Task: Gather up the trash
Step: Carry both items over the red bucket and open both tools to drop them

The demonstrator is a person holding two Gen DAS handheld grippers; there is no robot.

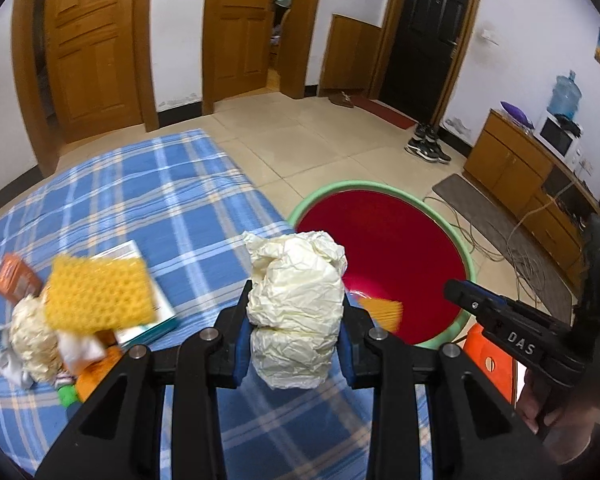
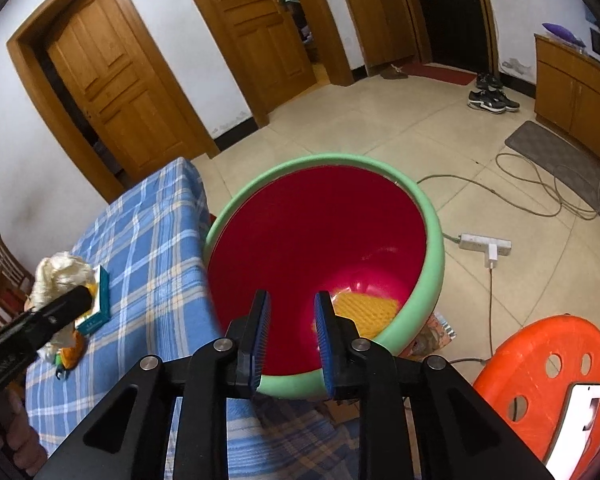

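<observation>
Crumpled cream paper wad pinched in left gripper beside green-rimmed red basin, yellow foam net already inside below right gripper, parted and empty; more scraps on checked cloth left.

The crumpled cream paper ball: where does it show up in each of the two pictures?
Left wrist view: crumpled paper ball at centre, clamped in the left gripper.
Right wrist view: paper ball at far left, over the checked cloth.
Shared landmark: the red bin with a green rim.
</observation>
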